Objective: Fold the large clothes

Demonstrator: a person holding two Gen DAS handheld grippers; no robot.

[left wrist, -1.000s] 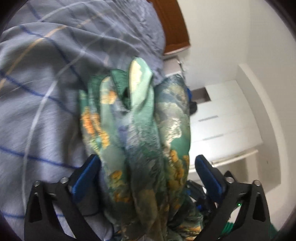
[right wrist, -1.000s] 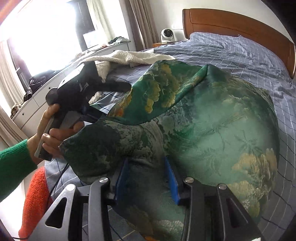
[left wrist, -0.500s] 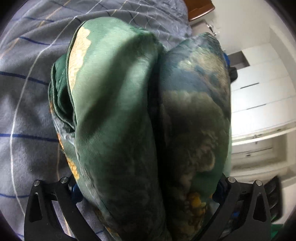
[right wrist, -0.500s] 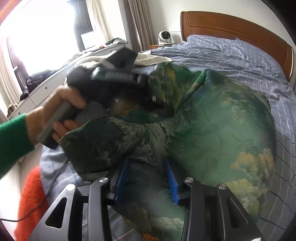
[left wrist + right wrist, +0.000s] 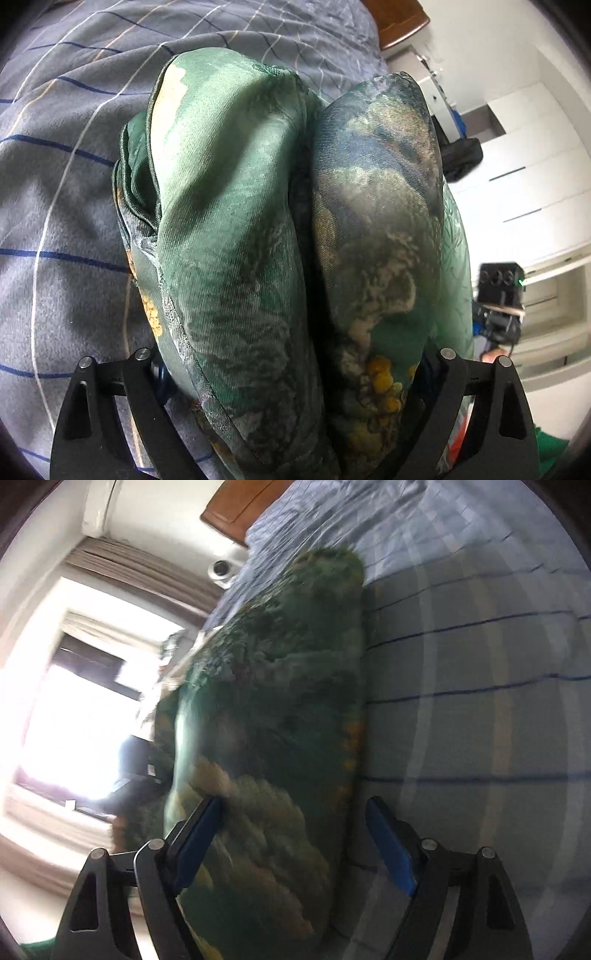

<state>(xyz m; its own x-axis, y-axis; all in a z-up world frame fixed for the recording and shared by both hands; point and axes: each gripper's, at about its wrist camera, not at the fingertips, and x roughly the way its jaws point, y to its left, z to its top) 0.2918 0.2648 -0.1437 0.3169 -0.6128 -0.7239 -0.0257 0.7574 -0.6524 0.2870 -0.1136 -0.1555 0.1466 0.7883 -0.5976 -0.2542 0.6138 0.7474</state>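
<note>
Since a second ago the right gripper point(image 5: 293, 843) has rolled and swung, so the bed's wooden headboard point(image 5: 240, 507) now sits at upper centre and the bright window point(image 5: 70, 716) at left; its jaws are opening, with the green printed garment point(image 5: 280, 709) lying blurred on the checked blue-grey bedspread point(image 5: 480, 701) between them, untouched by the blue pads. Only the left wrist view shows the garment point(image 5: 258, 229) bunched in two thick folds filling the closing left gripper point(image 5: 291, 373), though contact is hidden, plus white cabinets point(image 5: 535, 192) at right.

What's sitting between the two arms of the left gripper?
In the left wrist view, a bunched bundle of the green patterned garment fills the left gripper, its jaws closing; the checked bedspread lies beneath.
</note>
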